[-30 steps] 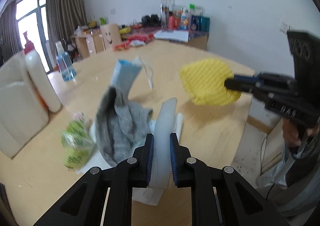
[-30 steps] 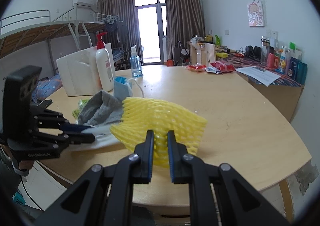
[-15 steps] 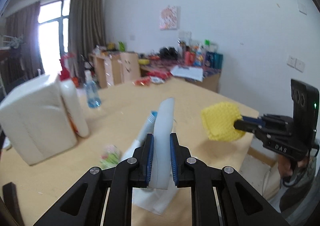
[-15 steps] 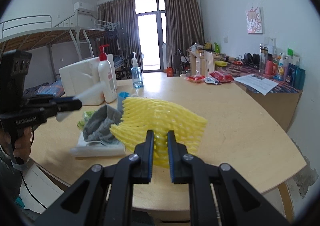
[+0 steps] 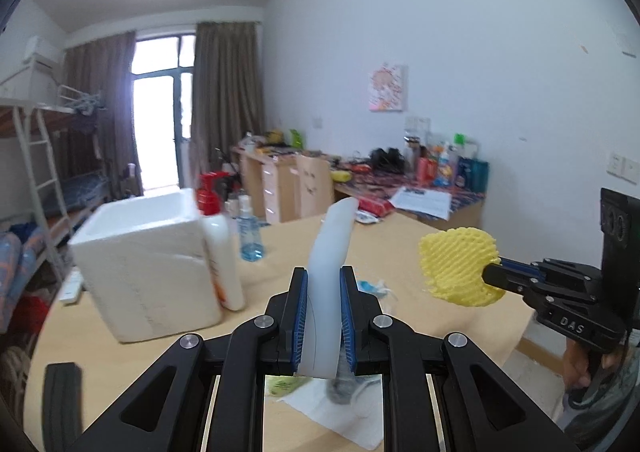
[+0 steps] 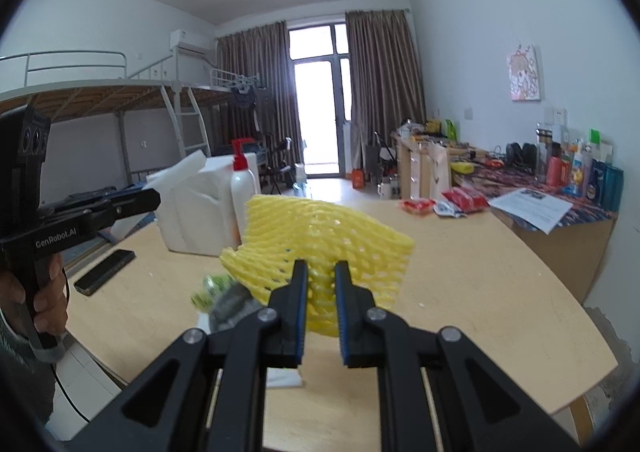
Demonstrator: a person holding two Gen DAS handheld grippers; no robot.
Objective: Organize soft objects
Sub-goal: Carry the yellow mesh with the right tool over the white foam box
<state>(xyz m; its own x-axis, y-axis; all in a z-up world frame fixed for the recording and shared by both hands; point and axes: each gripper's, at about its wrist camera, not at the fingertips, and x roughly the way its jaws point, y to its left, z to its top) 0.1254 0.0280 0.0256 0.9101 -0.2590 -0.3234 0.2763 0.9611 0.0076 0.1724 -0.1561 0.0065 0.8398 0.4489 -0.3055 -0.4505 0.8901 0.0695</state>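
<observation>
White foam box [image 5: 148,264] open-topped on surface [image 5: 400,252], contents unseen, left tongs [image 5: 323,316] clamping white foam sheet [image 5: 330,252], right tongs [image 6: 320,308] clamping yellow foam net [image 6: 320,240].

A: Lighting? 
B: Daylight from the balcony door [image 6: 320,99], blown out, glare on the curtains [image 6: 384,91]. 
A: Sharpness? 
B: Left-wrist view motion-blurred; table clutter at bottom smeared. Fisheye bends edges, black vignette in corners.

Matte black linkage arms with round silver screw heads on both the left gripper [image 5: 323,316] and the right gripper [image 6: 320,310]. Ribbed blue pads [image 5: 299,326] lining the fingers. White lettering "DAS" at 3 o'clock in the left view, "GenRobot.AI" at 9 o'clock in the right view. Grey sleeve [image 6: 16,380] below the left hand [image 6: 44,292].
</observation>
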